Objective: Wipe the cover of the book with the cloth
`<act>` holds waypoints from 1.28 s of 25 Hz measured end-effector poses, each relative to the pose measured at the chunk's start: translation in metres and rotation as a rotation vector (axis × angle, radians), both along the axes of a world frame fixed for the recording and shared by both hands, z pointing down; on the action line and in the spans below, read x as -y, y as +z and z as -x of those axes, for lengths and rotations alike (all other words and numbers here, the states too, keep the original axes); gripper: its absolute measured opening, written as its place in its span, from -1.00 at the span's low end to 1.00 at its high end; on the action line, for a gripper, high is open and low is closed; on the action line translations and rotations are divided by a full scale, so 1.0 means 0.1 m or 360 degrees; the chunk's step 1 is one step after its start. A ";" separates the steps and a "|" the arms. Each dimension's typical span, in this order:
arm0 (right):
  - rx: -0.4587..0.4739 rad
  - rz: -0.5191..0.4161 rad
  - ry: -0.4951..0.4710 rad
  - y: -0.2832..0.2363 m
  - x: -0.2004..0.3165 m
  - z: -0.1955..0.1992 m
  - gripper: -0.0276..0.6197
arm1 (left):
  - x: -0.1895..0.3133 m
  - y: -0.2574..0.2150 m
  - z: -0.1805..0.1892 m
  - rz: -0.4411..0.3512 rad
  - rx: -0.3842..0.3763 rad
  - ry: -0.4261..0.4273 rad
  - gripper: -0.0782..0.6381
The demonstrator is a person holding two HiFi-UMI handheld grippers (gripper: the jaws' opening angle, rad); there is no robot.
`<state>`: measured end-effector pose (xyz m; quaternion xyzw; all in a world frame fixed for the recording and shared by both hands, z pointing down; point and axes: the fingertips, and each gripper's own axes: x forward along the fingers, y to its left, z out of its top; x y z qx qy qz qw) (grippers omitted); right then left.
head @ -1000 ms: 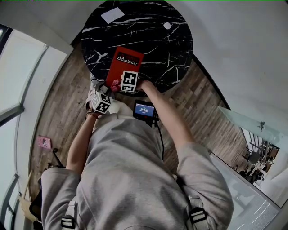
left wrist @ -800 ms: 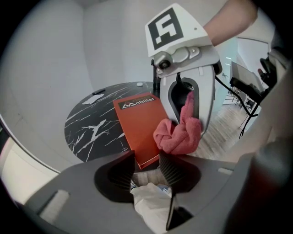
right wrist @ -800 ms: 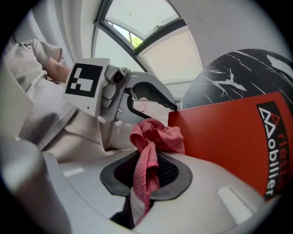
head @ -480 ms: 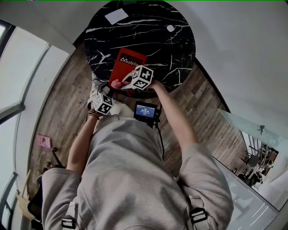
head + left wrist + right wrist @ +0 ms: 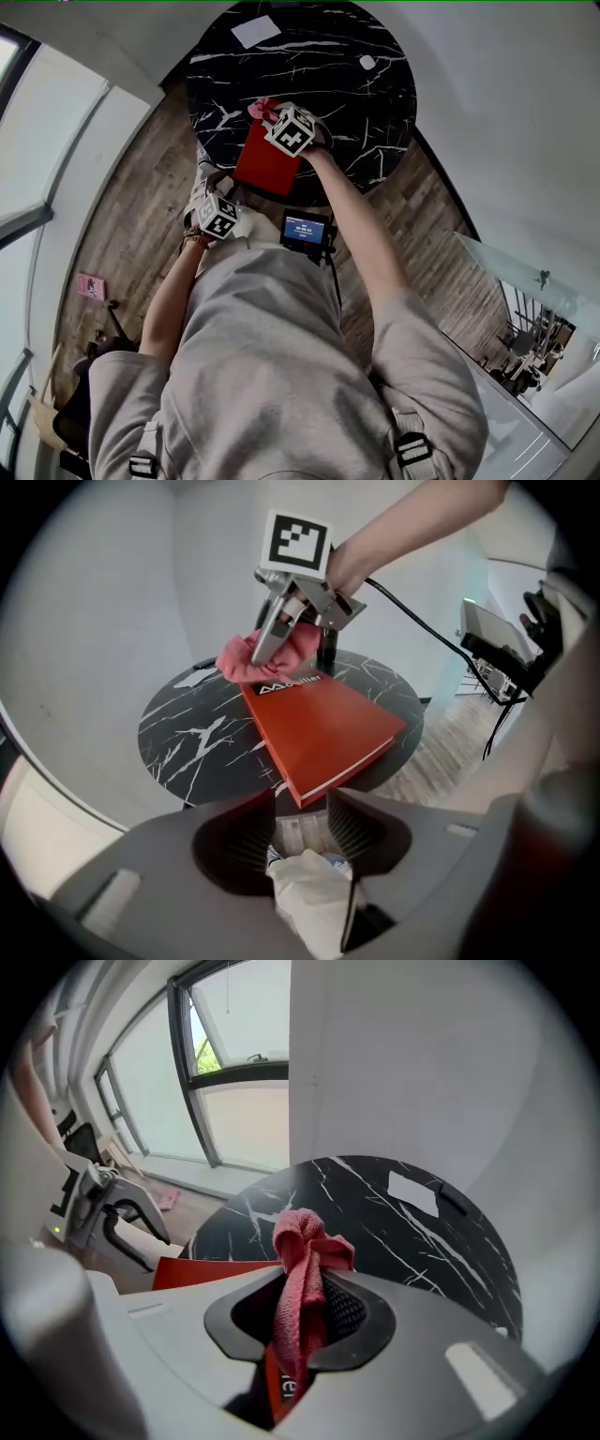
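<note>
A red book [image 5: 262, 161] lies on the near part of a round black marble table [image 5: 361, 103], its near corner jutting past the rim. My right gripper [image 5: 270, 116] is shut on a pink cloth [image 5: 262, 109] and presses it on the book's far end, by the white cover print [image 5: 292, 683]. In the right gripper view the cloth [image 5: 302, 1241] bunches up out of the shut jaws of the right gripper [image 5: 302, 1286]. My left gripper [image 5: 211, 187] hovers at the table's near edge. In its own view the left gripper [image 5: 300, 797] is open, just short of the book's corner [image 5: 302, 799], holding nothing.
A white paper sheet [image 5: 255, 31] and a small white object [image 5: 367, 62] lie at the table's far side. A small screen [image 5: 303, 230] hangs at the person's chest. Wooden floor surrounds the table, with windows at the left and a glass panel [image 5: 506, 262] at the right.
My right gripper has swept the cloth along the cover from the book's near end to its far end. The left gripper has stayed by the table's near edge.
</note>
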<state>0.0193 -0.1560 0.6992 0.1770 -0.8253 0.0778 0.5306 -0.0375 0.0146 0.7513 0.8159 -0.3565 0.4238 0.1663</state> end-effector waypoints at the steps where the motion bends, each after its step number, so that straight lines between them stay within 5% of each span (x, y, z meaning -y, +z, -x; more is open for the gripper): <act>1: -0.0037 -0.0019 0.0014 0.03 0.05 -0.02 -0.65 | 0.00 0.00 0.01 -0.0002 -0.0001 0.0002 -0.30; 8: -0.0197 -0.0042 0.0067 0.16 0.34 -0.04 -0.65 | 0.00 0.03 0.05 0.0017 -0.0020 0.0011 -0.30; 19: -0.0204 0.0374 0.0195 0.39 0.14 -0.01 -0.67 | 0.06 0.06 0.02 0.0032 -0.0036 0.0018 -0.29; 32: -0.0269 0.0349 0.0098 0.39 0.10 0.05 -0.67 | 0.07 0.06 0.01 0.0058 -0.0011 0.0025 -0.27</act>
